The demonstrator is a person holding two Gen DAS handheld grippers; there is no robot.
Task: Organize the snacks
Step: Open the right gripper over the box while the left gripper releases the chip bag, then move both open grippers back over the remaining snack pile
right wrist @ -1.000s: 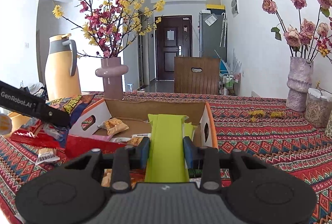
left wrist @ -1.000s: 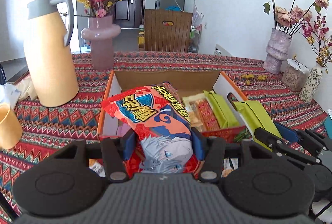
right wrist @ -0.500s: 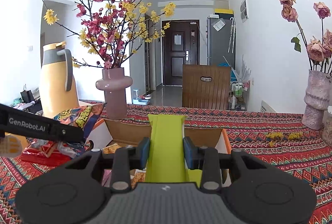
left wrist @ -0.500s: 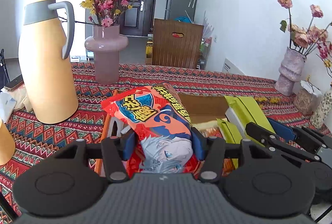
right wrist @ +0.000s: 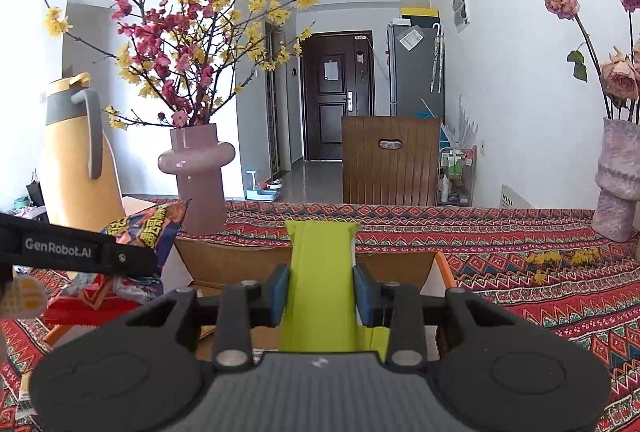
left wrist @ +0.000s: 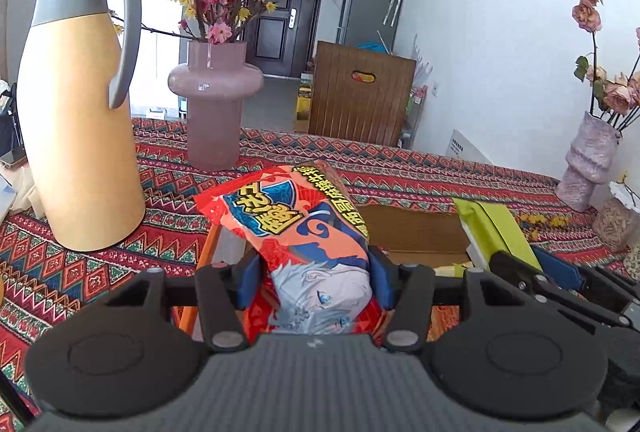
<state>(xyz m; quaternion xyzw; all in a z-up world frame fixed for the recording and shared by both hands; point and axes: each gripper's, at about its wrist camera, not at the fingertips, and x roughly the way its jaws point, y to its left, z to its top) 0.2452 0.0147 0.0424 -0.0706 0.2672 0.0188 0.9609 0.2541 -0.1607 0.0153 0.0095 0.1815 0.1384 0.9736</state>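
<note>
My left gripper [left wrist: 314, 278] is shut on a red and orange snack bag [left wrist: 296, 228] with a cartoon face, held over the near left corner of an open cardboard box [left wrist: 412, 234]. My right gripper [right wrist: 321, 292] is shut on a flat lime-green packet [right wrist: 322, 272], held over the same box [right wrist: 224, 260]. In the left wrist view the green packet [left wrist: 496, 228] and the right gripper show at the right. In the right wrist view the snack bag [right wrist: 148, 228] and the left gripper's arm show at the left. The box's contents are mostly hidden behind the held items.
A tall yellow thermos jug [left wrist: 76, 119] stands left of the box, with a pink vase of blossom branches [left wrist: 214, 103] behind it. A textured vase of dried roses [left wrist: 588, 159] stands at the right. A wooden chair back [right wrist: 390, 159] rises beyond the patterned tablecloth [right wrist: 520, 272].
Both grippers have moved toward the far side of the table with their packets still held; the box now sits lower in each view and its contents have dropped out of sight.
</note>
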